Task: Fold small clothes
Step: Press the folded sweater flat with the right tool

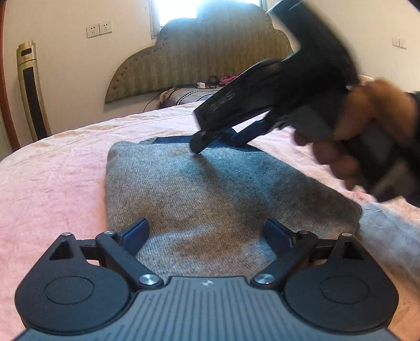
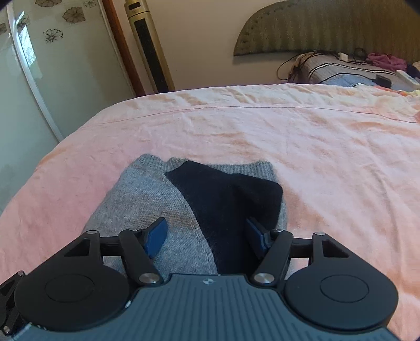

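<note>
A pink bed (image 2: pixel 262 136) carries a folded grey knit garment (image 1: pixel 199 194), its long axis running six to twelve o'clock. The left gripper (image 1: pixel 207 233) hovers at its six o'clock end, jaws released; the right gripper (image 2: pixel 207 233), also released, hovers over the twelve o'clock end.

Grey-and-navy knit garment (image 2: pixel 157 199); pink bedsheet (image 2: pixel 288 136); olive striped headboard (image 1: pixel 199 57).

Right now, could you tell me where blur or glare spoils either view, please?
Left wrist view: the right tool and hand are motion-blurred, and the window is blown out. Right wrist view: sharp, evenly lit, edges bent by the fisheye.
</note>
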Tool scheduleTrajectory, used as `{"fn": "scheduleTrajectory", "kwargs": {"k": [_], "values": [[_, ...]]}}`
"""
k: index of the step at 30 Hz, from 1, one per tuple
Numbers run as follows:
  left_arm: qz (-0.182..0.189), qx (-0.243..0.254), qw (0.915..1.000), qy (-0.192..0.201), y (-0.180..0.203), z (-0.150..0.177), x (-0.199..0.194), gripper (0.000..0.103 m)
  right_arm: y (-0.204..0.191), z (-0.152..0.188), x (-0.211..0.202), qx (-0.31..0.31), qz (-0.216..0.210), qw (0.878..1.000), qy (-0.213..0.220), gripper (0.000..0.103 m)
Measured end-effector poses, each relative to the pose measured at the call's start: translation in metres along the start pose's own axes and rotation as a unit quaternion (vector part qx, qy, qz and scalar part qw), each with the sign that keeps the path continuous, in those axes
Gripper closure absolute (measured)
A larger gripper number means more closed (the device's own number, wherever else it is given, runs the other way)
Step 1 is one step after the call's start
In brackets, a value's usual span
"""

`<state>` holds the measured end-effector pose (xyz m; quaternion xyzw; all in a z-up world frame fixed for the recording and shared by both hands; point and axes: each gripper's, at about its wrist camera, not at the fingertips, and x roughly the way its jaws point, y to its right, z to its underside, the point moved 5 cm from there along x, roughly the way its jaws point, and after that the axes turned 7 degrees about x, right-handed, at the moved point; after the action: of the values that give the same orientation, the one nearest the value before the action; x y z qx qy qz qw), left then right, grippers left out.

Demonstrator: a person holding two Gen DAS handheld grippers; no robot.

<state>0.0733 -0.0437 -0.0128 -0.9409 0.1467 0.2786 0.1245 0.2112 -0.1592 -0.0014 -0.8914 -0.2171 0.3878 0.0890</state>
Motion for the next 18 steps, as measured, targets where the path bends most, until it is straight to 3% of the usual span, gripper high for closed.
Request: {"fn": "scheduleTrajectory", "kwargs": {"k": [2, 4, 6, 8, 11, 14, 18], "values": [[0.001, -0.003, 1.0000, 0.001, 0.000, 0.001, -0.001, 0.007, -0.009, 0.016, -0.029, 0.003, -0.042, 0.999, 0.019, 0.029], [0.000, -0.001, 1.0000, 0.000, 0.002, -0.001, 0.000, 0.007, -0.010, 0.036, -0.036, 0.005, -0.062, 0.998, -0.002, 0.018], [0.002, 0.005, 1.0000, -0.001, 0.004, -0.002, 0.001, 0.006, 0.000, 0.052, -0.022, -0.021, -0.034, 0.999, -0.013, 0.017], [0.000, 0.009, 1.0000, -0.003, 0.005, -0.002, 0.002, 0.006, 0.015, 0.059, -0.012, -0.029, 0.001, 1.000, -0.006, 0.000], [-0.006, 0.010, 0.9999, -0.004, 0.005, -0.001, 0.001, 0.006, 0.016, 0.055, -0.013, -0.008, 0.005, 1.000, -0.021, 0.002], [-0.012, 0.012, 0.9998, -0.005, 0.005, -0.001, 0.001, 0.006, 0.010, 0.057, -0.029, 0.005, -0.001, 1.000, -0.012, 0.014], [-0.018, -0.024, 0.9995, 0.011, -0.005, 0.002, -0.023, 0.006, 0.023, 0.067, -0.061, 0.064, -0.031, 0.997, 0.006, 0.012]]}}
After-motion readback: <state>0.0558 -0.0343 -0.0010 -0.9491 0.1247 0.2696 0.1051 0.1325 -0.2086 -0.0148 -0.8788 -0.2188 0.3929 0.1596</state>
